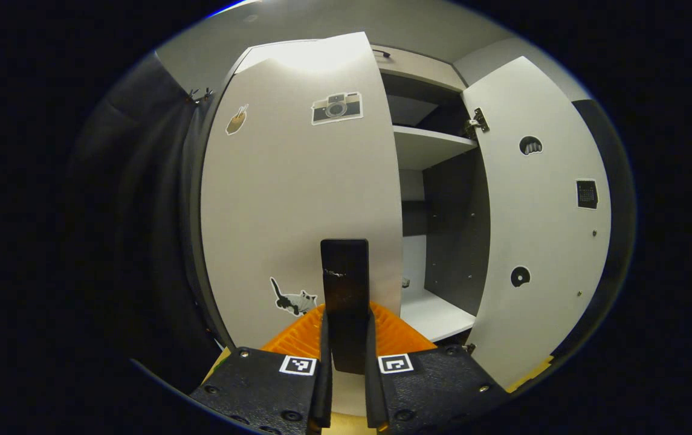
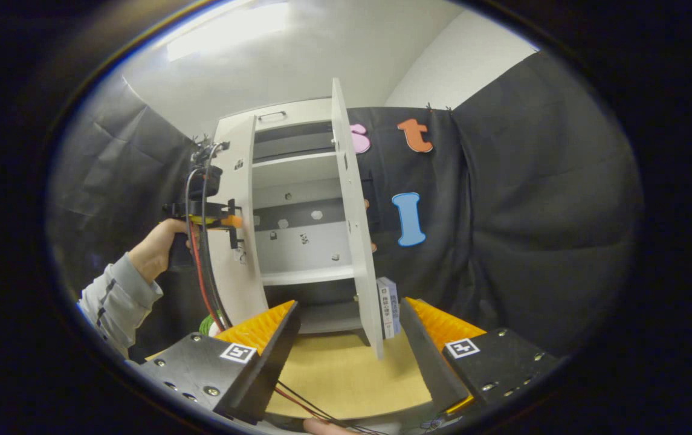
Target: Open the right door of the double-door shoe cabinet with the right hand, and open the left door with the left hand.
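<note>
Left gripper [image 1: 346, 362]: its fingers are pressed narrow on the dark upright handle [image 1: 344, 284] of the cabinet's left door; in the right gripper view a hand [image 2: 158, 244] in a grey sleeve holds it level against that door.
Right gripper [image 2: 346, 338]: jaws spread wide, holding nothing, the edge of the right door between and beyond the fingers, apart from both.
Cabinet: a tall white double-door shoe cabinet [image 2: 297, 199] with a dark inside, standing on a tan floor [image 2: 333, 374].
Doors: two; the white left door [image 1: 297, 199] is swung partly out, the white right door [image 1: 542, 211] is swung wide.
Shelves: two white shelves [image 1: 427, 142] seen inside, plus the bottom board.
Stickers: three on the left door's face, a camera [image 1: 336, 107], a cat [image 1: 292, 299] and a small brown one.
Books: two standing upright [image 2: 388, 305] just beside the right door's foot.
</note>
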### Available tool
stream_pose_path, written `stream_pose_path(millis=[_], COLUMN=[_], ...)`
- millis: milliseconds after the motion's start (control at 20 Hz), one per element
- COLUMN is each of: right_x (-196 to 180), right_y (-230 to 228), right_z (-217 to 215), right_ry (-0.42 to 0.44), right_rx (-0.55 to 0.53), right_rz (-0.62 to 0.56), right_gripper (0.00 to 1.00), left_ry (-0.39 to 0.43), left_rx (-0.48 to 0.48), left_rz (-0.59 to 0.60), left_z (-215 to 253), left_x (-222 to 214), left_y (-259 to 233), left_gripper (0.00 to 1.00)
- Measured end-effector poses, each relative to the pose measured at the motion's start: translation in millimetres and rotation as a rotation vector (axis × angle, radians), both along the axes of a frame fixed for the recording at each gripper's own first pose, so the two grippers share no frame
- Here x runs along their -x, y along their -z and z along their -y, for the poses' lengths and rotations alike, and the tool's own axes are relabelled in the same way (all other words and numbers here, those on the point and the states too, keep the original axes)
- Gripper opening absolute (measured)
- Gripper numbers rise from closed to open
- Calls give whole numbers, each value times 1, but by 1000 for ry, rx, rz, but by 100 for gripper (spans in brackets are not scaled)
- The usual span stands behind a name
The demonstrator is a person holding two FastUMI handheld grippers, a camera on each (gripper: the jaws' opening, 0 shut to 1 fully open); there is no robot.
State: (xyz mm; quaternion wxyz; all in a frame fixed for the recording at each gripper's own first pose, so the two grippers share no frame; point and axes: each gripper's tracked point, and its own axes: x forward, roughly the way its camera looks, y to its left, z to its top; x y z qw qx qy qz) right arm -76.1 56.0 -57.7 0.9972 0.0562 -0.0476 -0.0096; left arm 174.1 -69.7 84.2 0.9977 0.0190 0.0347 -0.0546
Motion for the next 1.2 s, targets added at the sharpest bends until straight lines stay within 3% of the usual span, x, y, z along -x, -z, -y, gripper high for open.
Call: stream_pose_path(millis=[700,950,1200], right_x=[-2,-1,-4], right_y=[3,1,5], right_z=[-11,-29,-31], right_ry=[-1,-57,-41], right_rx=[9,-17,7], right_rz=[-10,-7,-15], right_gripper=[98,98,98], left_ry=[-7,-29,-39], left_rx=[-42,-59,-55], left_rz=[27,27,24], left_z=[-59,-82,-100], left_x=[66,81,90], left_y=[-6,-7,-6], left_gripper=[22,22,22])
